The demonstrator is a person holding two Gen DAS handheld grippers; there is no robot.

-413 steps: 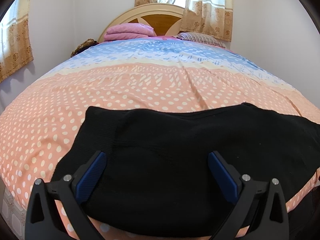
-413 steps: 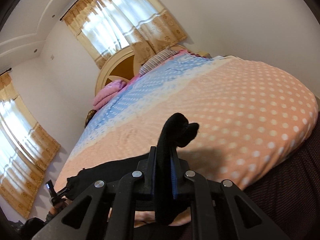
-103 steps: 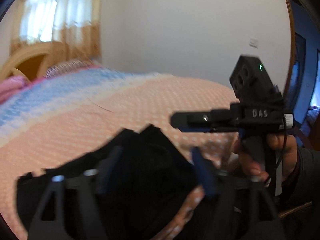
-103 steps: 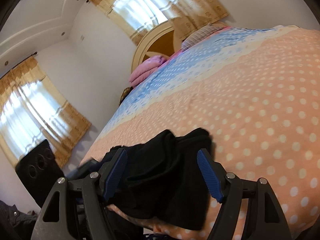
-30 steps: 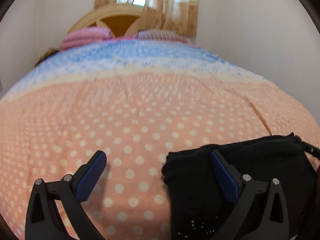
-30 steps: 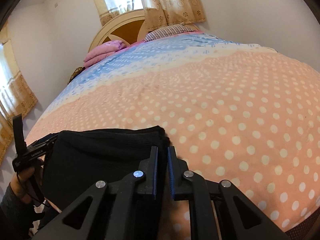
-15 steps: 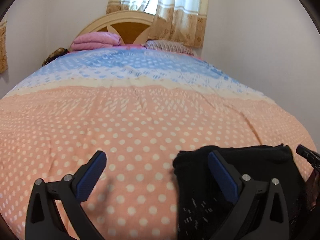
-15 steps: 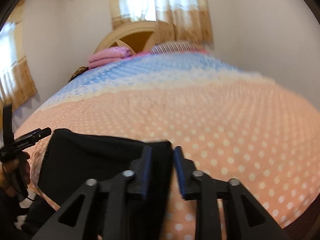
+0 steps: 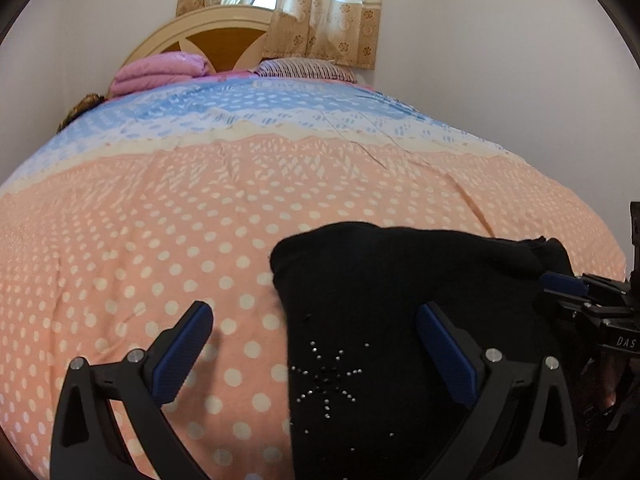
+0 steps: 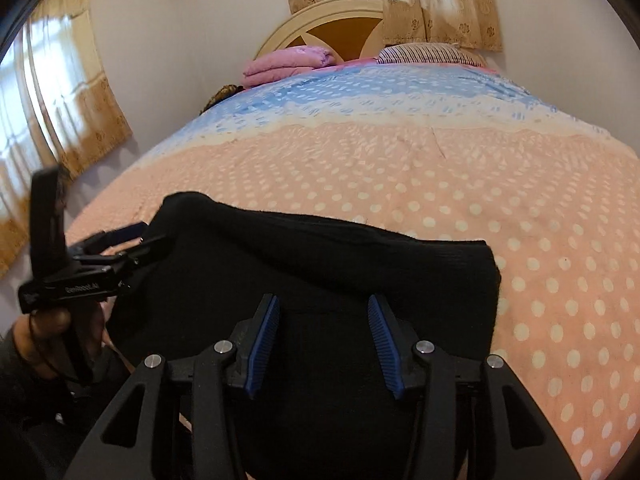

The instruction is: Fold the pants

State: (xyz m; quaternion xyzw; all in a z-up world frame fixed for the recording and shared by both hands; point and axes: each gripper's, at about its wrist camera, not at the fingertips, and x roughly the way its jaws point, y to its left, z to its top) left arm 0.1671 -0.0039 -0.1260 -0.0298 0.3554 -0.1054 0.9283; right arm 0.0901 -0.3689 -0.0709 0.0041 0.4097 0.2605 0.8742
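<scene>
**Pants folded on the bed**

Now the black pants (image 9: 400, 292) lie in a folded bundle at the near edge of the bed (image 9: 180, 208). The left claw (image 9: 316, 354) gapes wide, holding nothing; the right claw (image 10: 324, 344) is partly open, empty, above the cloth.

The folded pants (image 9: 400, 288) lie on the bed (image 9: 200, 200) at its near edge, far from the headboard (image 9: 216, 36), which stands at the opposite end. Against the headboard rest a folded blanket (image 9: 160, 70) on its left and a pillow (image 9: 304, 69) on its right, with a curtain (image 9: 320, 12) hanging behind the pillow. The left tool (image 9: 312, 344) sits over the pants' left edge with one finger above the bed and one above the pants, while the right tool (image 10: 324, 336) sits over the pants' near right part.
</scene>
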